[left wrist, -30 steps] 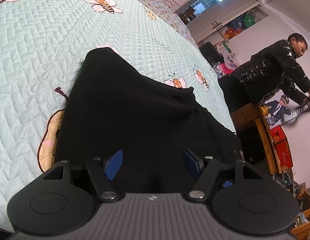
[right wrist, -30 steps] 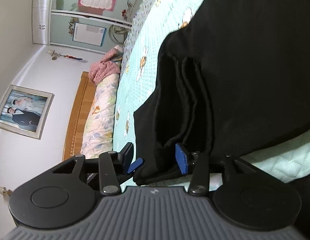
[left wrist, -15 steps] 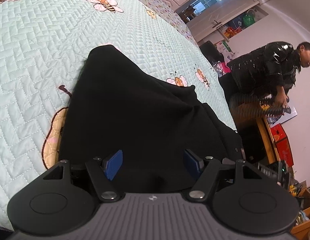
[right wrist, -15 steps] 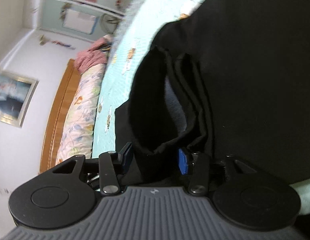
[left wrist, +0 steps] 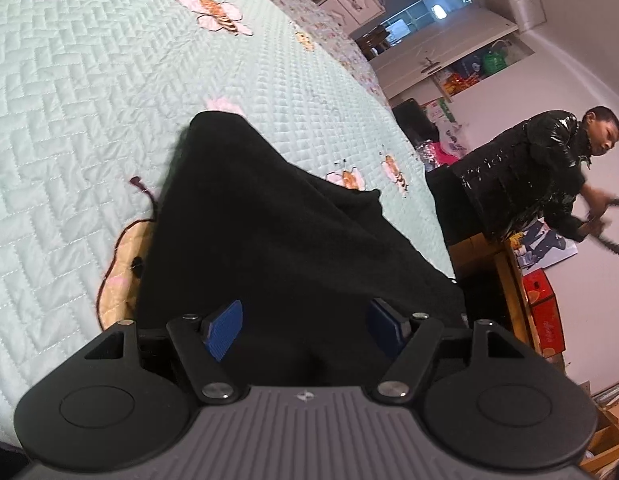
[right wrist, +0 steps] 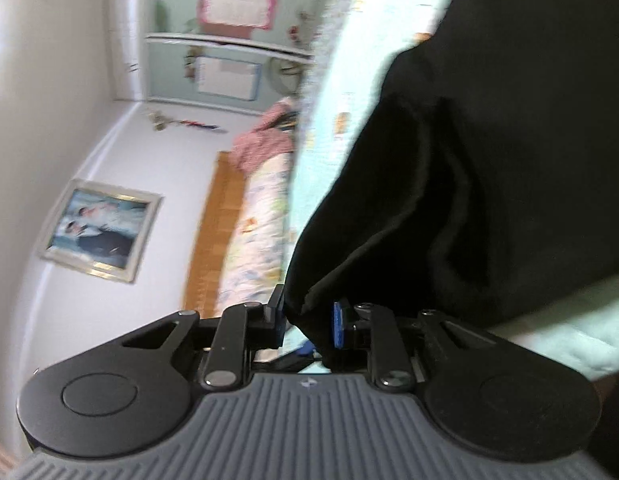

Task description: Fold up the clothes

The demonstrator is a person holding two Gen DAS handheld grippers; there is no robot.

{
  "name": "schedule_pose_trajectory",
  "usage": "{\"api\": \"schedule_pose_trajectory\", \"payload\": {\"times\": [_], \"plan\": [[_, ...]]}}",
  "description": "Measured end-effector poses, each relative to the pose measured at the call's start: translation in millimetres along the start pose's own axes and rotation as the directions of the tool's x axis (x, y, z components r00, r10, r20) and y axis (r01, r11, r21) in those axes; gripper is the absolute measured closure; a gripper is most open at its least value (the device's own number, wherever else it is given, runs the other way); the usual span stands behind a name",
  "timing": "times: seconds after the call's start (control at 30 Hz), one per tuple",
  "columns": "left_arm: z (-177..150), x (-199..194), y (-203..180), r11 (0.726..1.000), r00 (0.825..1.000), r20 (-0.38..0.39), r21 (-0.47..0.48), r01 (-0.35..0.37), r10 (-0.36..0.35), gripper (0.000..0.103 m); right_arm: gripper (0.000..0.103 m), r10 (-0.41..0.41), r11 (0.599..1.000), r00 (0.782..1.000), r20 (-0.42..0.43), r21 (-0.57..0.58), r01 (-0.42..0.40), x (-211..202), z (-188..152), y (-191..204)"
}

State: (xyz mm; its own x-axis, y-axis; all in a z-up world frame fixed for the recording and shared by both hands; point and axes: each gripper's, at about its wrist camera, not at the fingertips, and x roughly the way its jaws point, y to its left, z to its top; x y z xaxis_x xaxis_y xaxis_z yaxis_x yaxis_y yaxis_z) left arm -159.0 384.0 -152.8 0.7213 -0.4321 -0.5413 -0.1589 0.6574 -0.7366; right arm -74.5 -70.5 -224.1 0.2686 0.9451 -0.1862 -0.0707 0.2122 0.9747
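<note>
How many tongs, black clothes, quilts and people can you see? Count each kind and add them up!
Tongs: 2, the left tongs open, the right tongs just closing with the black garment between them
Black clothes: 1
Quilts: 1, the bee quilt
People in view: 1, the person in a shiny jacket
Total: 5
</note>
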Motion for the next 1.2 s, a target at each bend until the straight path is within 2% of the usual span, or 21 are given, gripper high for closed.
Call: {"api": "schedule_pose_trajectory", "payload": {"times": [0.17, 0.3, 0.37, 0.5, 0.67, 0.77, 0.83, 0.93, 1.0, 1.1, 1.2], "plan": [[0, -6, -3, 1.000, 1.000, -0.017, 0.018, 0.018, -0.018, 0.031, 0.079, -0.061, 0.998, 0.998, 0.002, 0.021, 0.061, -1, -2, -12], [2, -10, -1, 0.999, 0.999, -0.010, 0.015, 0.033, -0.033, 0.031, 0.079, -0.142, 0.990, 0.990, -0.003, 0.003, 0.142, -1, -3, -18], [2, -10, 0, 1.000, 1.000, -0.010, 0.008, 0.024, -0.024, 0.031, 0.083, -0.167, 0.986, 0.986, -0.006, -0.004, 0.167, -1, -4, -23], [0, -4, 4, 0.999, 1.000, -0.027, 0.029, -0.015, 0.016, 0.031, 0.084, -0.172, 0.985, 0.985, -0.001, 0.000, 0.172, 2, -7, -30], [0, -13, 11, 1.000, 1.000, -0.002, -0.011, 0.015, -0.015, 0.031, 0.083, -0.143, 0.989, 0.990, -0.001, 0.046, 0.143, 4, -5, -31], [4, -32, 5, 0.999, 0.998, 0.054, 0.033, -0.026, 0.025, 0.031, 0.083, -0.126, 0.988, 0.992, 0.005, 0.091, 0.125, 2, -7, -33], [2, -39, -3, 0.992, 0.996, 0.064, 0.098, -0.074, 0.068, 0.031, 0.083, -0.115, 0.986, 0.993, 0.008, 0.119, 0.113, -1, -5, -39], [-4, -33, -15, 0.983, 0.998, 0.029, 0.170, -0.067, 0.064, 0.031, 0.084, -0.127, 0.987, 0.992, -0.001, 0.100, 0.126, -2, -3, -40], [-9, -17, -27, 0.966, 0.998, -0.006, 0.252, -0.063, 0.067, 0.031, 0.085, -0.134, 0.987, 0.991, -0.005, 0.087, 0.134, -1, -5, -41], [-17, 18, -14, 0.955, 0.982, -0.082, 0.260, -0.143, 0.170, 0.033, 0.085, -0.140, 0.988, 0.990, -0.004, 0.069, 0.140, -1, -7, -43], [-19, 19, -10, 0.957, 0.986, -0.063, 0.255, -0.136, 0.157, 0.032, 0.084, -0.147, 0.989, 0.989, -0.005, 0.032, 0.147, -2, -9, -35]]}}
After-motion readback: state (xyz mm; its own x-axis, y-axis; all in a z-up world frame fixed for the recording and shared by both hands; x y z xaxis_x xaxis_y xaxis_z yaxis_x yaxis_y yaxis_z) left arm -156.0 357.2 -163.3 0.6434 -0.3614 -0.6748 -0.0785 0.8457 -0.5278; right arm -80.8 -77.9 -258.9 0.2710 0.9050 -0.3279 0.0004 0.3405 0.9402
